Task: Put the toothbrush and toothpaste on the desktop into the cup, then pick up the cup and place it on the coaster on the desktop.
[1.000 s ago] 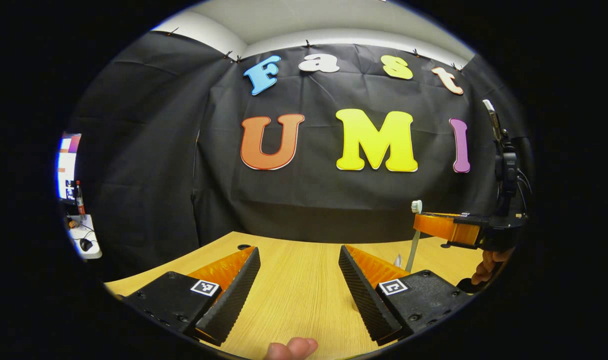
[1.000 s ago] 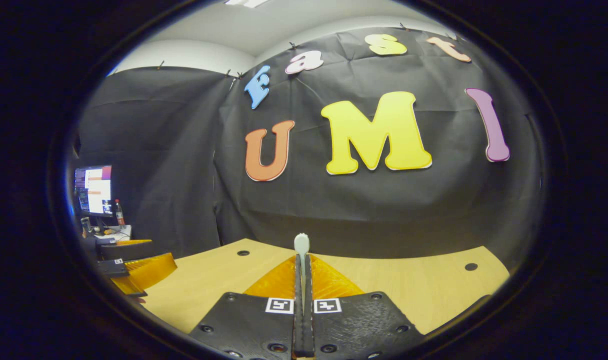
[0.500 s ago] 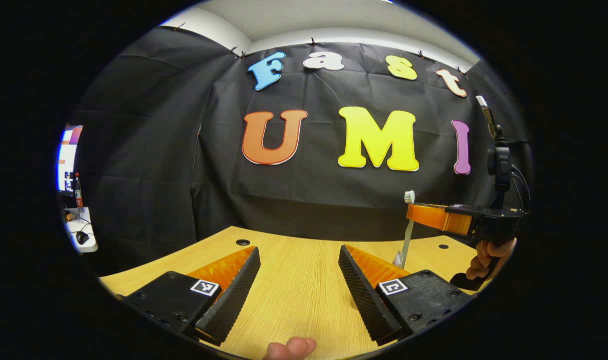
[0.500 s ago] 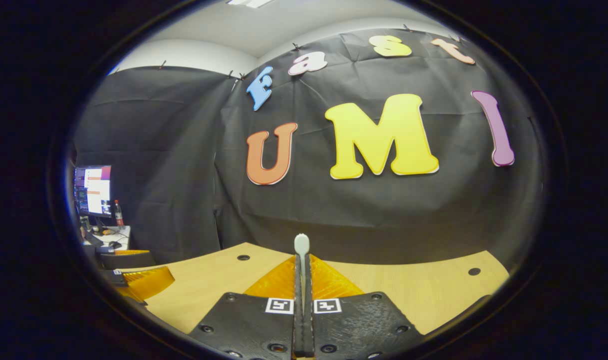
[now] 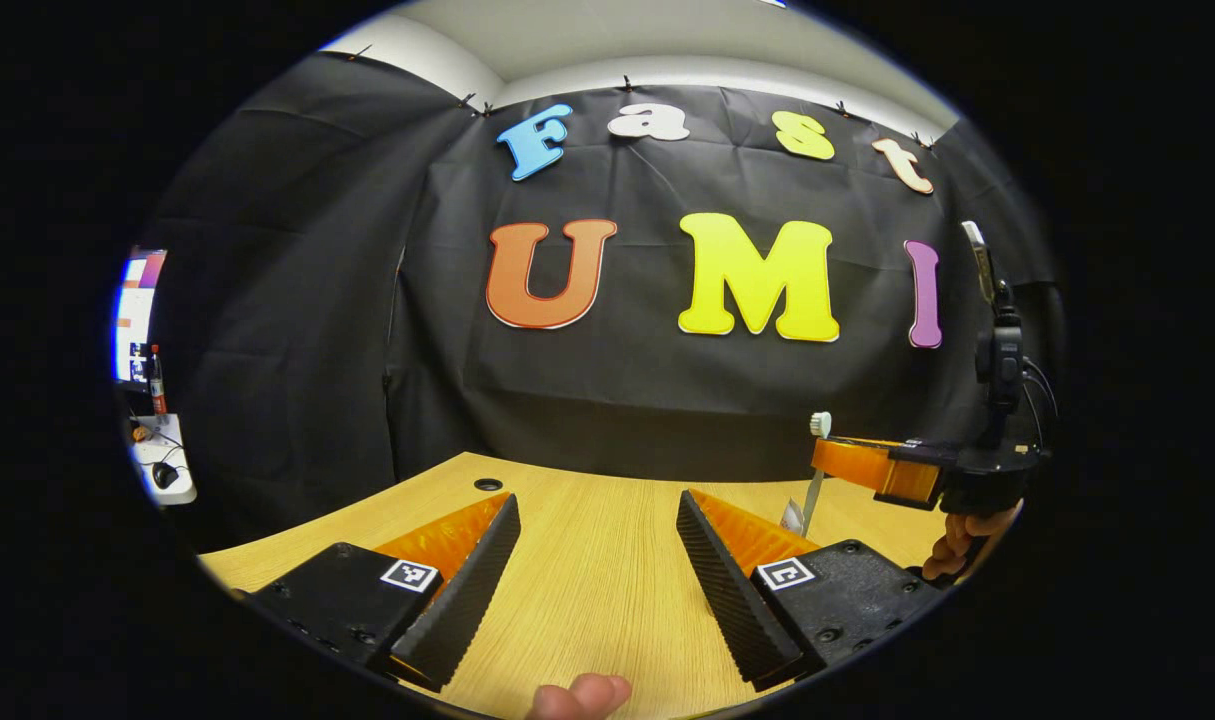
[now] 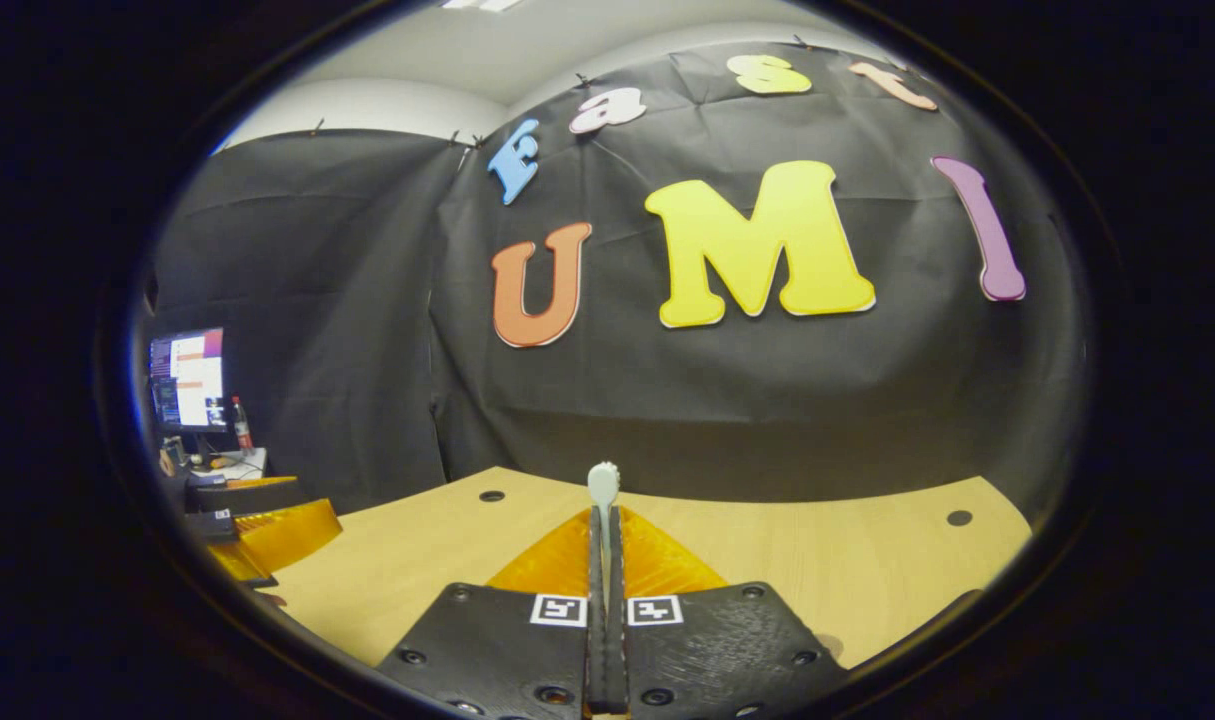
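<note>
In the right gripper view my right gripper is shut on a pale toothbrush. Its brush head stands just above the fingertips. The left gripper view shows that right gripper at the far right, above the desk, with the toothbrush hanging nearly upright from it. A small white object sits behind my left finger, too hidden to name. My left gripper is open low over the wooden desktop, with nothing between its fingers. It also appears at the left edge of the right gripper view, as the left gripper.
The desktop has small round holes near its back edge. Black cloth walls stand close behind the desk. A monitor and a side table with small items lie past the desk's left end. A fingertip shows at the bottom.
In the left gripper view the right gripper with the toothbrush rose a little and then came lower, drifting slightly left. The left gripper has stayed open and nearly still.
</note>
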